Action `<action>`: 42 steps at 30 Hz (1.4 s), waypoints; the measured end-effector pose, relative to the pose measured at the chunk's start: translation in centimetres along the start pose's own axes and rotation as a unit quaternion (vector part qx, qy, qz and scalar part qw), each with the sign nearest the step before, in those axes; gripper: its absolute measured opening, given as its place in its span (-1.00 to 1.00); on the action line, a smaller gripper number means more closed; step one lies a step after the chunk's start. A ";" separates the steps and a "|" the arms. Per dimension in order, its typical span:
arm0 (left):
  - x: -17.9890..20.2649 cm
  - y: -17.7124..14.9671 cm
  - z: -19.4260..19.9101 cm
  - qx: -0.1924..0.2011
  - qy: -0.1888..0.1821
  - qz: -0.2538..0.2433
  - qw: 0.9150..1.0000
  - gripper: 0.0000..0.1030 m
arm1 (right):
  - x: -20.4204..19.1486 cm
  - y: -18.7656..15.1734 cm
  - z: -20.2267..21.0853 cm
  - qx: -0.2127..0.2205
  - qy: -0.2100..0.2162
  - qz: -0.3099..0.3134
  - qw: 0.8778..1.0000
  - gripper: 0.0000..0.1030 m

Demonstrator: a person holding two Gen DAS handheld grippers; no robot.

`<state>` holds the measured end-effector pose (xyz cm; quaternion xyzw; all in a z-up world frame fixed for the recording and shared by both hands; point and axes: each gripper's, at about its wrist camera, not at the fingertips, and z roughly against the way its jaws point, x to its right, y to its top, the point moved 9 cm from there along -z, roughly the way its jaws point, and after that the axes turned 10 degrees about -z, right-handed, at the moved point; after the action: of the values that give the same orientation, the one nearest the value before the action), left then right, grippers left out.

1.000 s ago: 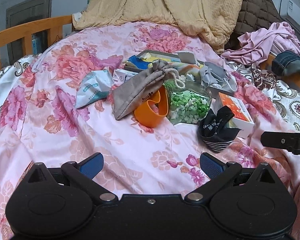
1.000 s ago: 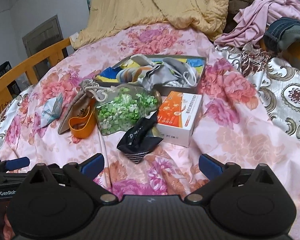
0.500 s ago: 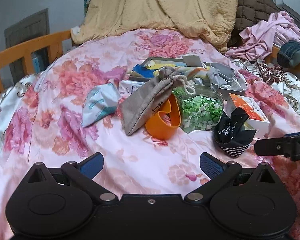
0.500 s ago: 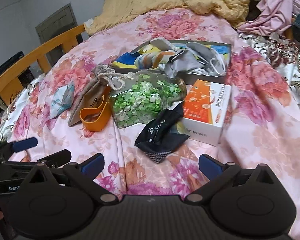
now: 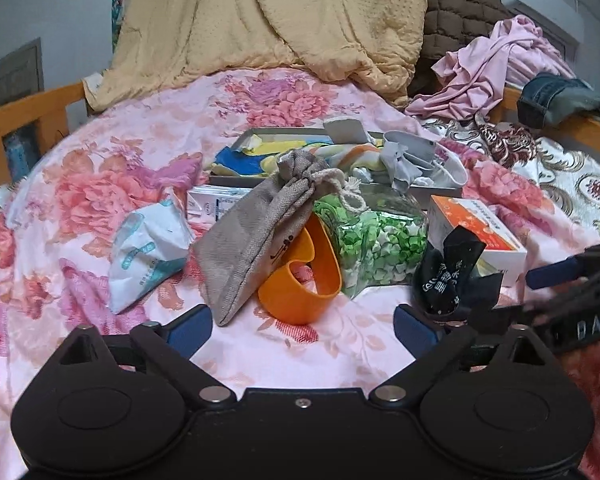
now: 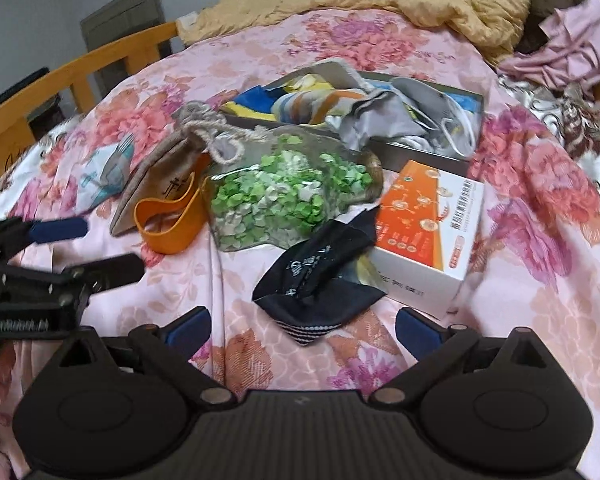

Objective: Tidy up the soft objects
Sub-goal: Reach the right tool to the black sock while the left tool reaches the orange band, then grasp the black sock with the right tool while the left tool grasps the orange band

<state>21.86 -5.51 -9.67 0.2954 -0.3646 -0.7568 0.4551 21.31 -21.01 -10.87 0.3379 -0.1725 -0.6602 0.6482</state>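
Both hand-held grippers (image 5: pixel 301 322) (image 6: pixel 301 326) wide open, bare quilt (image 6: pixel 539 320) rt of black sock (image 6: pixel 319 280)

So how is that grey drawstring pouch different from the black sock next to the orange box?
The grey drawstring pouch is pale, plain weave, tied shut with a cord, and leans on the orange ring. The black sock is dark, crumpled, with white lettering and a striped edge, lying on the bedspread. Both are soft fabric, untouched by either tongs.

— We saw soft, even indoor light and only faint shadows under the clear bag of green paper stars (image 5: pixel 379 236).

— We noted fisheye bending at the edges, a blurred black right gripper (image 5: pixel 571 280), and smeared pink floral satin bedspread (image 6: pixel 539 208).
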 end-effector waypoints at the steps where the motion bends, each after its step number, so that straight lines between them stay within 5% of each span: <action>1: 0.0 0.0 -0.2 0.000 -0.005 0.000 1.000 0.81 | -0.2 -0.1 -0.1 0.001 -0.001 0.009 1.000 0.86; 10: 1.0 0.5 -2.5 0.002 -0.033 -0.057 0.998 0.63 | -1.4 -0.5 -1.4 -0.004 0.001 0.053 0.999 0.61; 17: 0.1 0.7 -4.6 -0.007 -0.038 -0.056 0.998 0.15 | -1.4 -0.3 -2.7 -0.003 -0.009 0.069 0.998 0.41; 28: -0.1 0.9 -6.1 -0.001 -0.027 -0.047 0.999 -0.08 | -0.6 0.7 -4.3 0.008 -0.034 0.052 0.998 0.14; 36: 0.0 0.8 -5.9 0.008 -0.017 -0.032 0.999 -0.39 | -1.3 0.6 -4.9 0.013 -0.038 0.074 0.996 -0.59; 42: 0.2 0.7 -5.6 0.003 -0.010 -0.010 1.000 -0.49 | -1.7 0.7 -4.6 0.022 -0.042 0.088 0.995 -0.84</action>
<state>26.45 -7.47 -12.25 0.2928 -0.3684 -0.7631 0.4429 24.79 -18.49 -13.35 0.3077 -0.2430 -0.6105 0.6882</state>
